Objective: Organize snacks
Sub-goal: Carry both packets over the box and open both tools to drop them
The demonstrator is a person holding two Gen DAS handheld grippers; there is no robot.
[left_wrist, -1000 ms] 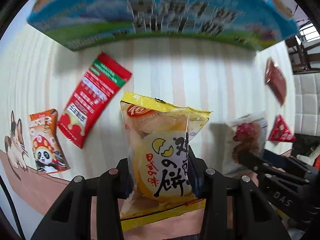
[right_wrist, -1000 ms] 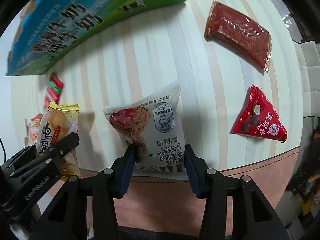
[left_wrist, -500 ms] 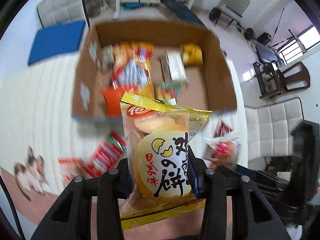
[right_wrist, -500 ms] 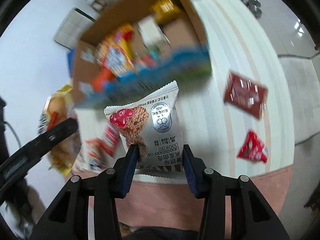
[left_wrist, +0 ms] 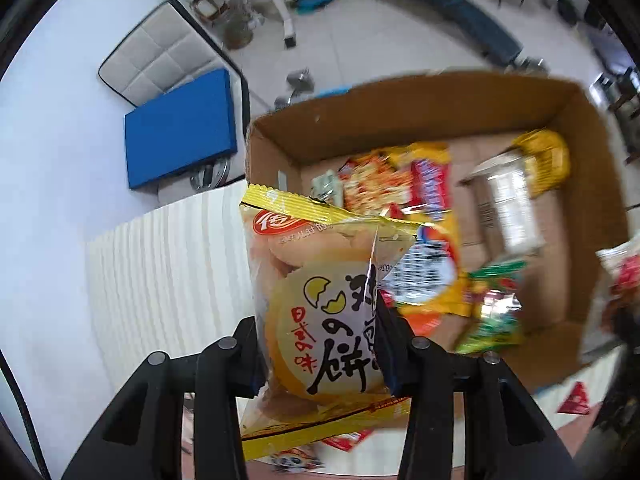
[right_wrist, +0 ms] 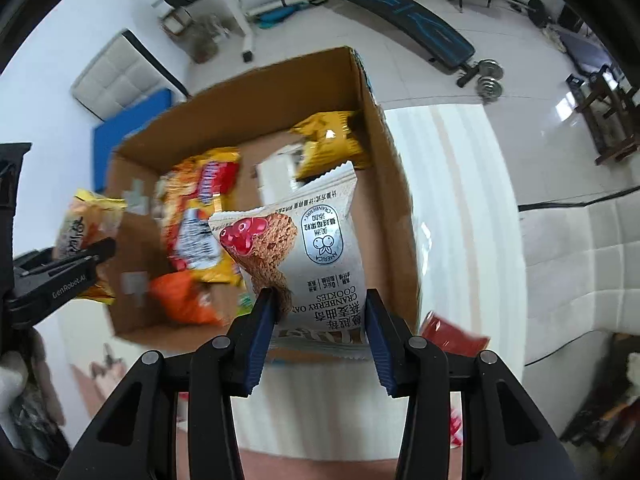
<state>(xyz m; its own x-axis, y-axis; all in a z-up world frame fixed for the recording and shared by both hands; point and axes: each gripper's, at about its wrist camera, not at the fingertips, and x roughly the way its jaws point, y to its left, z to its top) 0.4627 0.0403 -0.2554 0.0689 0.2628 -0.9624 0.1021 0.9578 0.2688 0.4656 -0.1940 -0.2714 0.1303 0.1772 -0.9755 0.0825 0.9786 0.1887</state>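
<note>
Two snack packets held above cardboard box (right_wrist: pixel 372 92).
Yellow rice-cracker packet (left_wrist: pixel 320 300) was clamped upright in left gripper (left_wrist: pixel 318 356); cranberry cookie packet (right_wrist: pixel 304 248) likewise in right gripper (right_wrist: pixel 320 336).

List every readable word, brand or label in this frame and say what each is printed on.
"CRANBERRY OAT COOKIES": white cookie packet in the right gripper.
"AMERICA CRANBERRY": round badge on that packet.
"GenRobot.AI": side of the left gripper, seen from the right wrist.
"の" plus large Japanese characters: yellow egg-cracker packet in the left gripper.
Packets inside the cardboard box: too blurred to read.
</note>
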